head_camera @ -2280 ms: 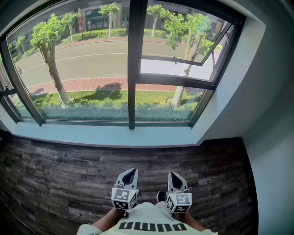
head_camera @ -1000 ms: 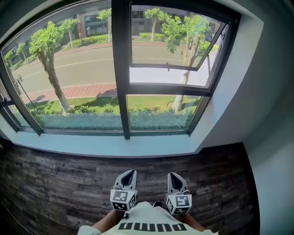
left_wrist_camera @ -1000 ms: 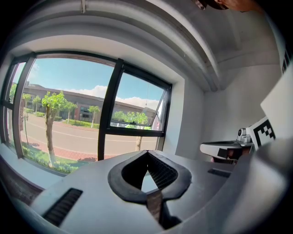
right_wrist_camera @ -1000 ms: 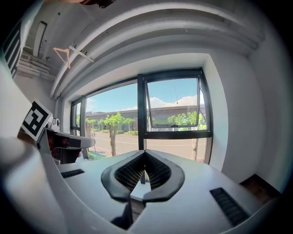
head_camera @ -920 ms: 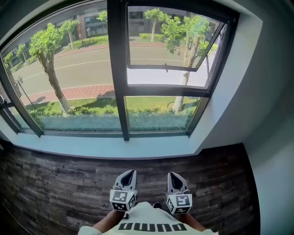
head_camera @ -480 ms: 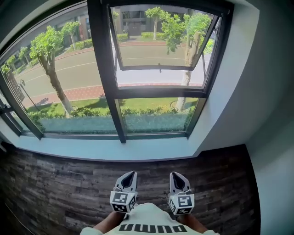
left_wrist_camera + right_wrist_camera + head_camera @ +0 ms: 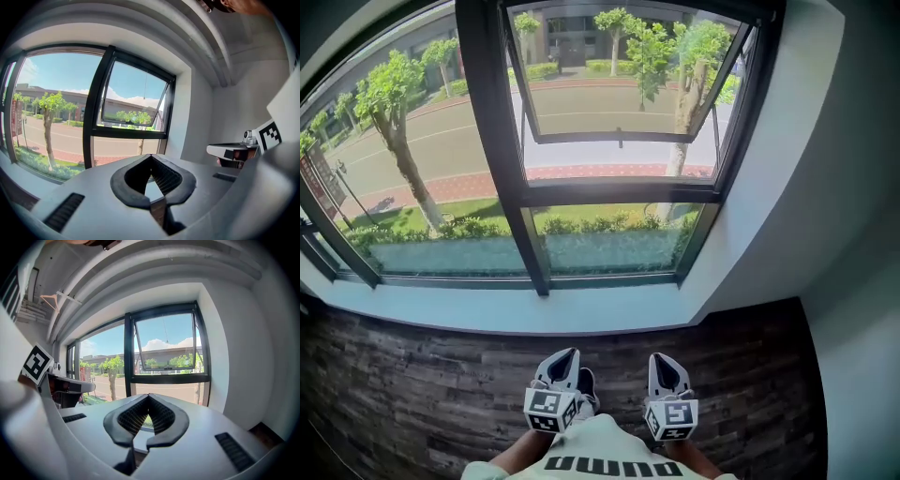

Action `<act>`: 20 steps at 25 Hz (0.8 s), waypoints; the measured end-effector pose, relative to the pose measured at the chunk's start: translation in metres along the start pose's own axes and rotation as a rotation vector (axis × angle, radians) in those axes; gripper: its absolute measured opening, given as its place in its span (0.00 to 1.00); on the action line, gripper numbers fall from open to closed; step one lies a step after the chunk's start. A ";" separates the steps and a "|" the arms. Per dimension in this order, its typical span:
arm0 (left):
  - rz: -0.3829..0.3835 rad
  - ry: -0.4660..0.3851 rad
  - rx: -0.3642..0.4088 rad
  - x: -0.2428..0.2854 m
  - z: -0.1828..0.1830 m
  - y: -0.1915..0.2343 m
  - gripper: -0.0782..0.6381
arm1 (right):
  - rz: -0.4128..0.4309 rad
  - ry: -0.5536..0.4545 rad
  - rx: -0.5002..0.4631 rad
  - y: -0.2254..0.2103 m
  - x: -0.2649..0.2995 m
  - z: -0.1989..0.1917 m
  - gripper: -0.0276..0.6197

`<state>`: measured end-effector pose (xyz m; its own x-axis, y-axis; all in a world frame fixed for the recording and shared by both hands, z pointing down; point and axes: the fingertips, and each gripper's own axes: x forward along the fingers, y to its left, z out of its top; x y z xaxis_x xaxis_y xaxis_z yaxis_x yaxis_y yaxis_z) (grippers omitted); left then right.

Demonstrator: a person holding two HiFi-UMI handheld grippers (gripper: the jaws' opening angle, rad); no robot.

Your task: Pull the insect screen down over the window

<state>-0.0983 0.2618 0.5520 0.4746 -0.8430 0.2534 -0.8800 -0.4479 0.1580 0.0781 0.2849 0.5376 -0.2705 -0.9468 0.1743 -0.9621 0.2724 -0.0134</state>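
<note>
The window fills the far side of the room: black frames, a thick upright post left of centre, and a street with a road and green trees beyond the glass. Its right-hand bay is the one that matters here. The top sash of that bay is hinged outward and stands open, with a fixed pane below it. I cannot make out the insect screen itself in any view.

A pale wall closes the bay on the right. Dark wood-plank floor runs up to a light sill along the window's foot.

The person stands back from the floor's window edge, facing the right bay. Their white shirt carries black lettering that reads "puma".

Both tongs are held low in front of the body, side by side and a little apart, pointing at the window. The left tongs are closed, tips together with nothing between them, as the left gripper view shows plainly. The right tongs are likewise closed and empty in the right gripper view. Neither touches the window.

Each pair carries a white cube with black square markers, the left cube and the right cube. A dark shoe shows on the floor just beside the left tongs.
</note>
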 end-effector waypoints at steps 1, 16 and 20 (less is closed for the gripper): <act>-0.009 0.000 0.001 0.013 0.002 0.003 0.13 | -0.008 0.003 -0.001 -0.005 0.008 0.000 0.05; -0.102 -0.035 0.087 0.191 0.103 0.099 0.13 | -0.092 -0.015 -0.075 -0.061 0.192 0.075 0.05; -0.107 -0.059 0.119 0.223 0.131 0.135 0.13 | -0.100 -0.036 -0.111 -0.072 0.243 0.097 0.05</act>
<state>-0.1133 -0.0260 0.5046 0.5664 -0.8033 0.1843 -0.8226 -0.5648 0.0662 0.0779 0.0188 0.4858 -0.1764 -0.9752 0.1339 -0.9750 0.1917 0.1119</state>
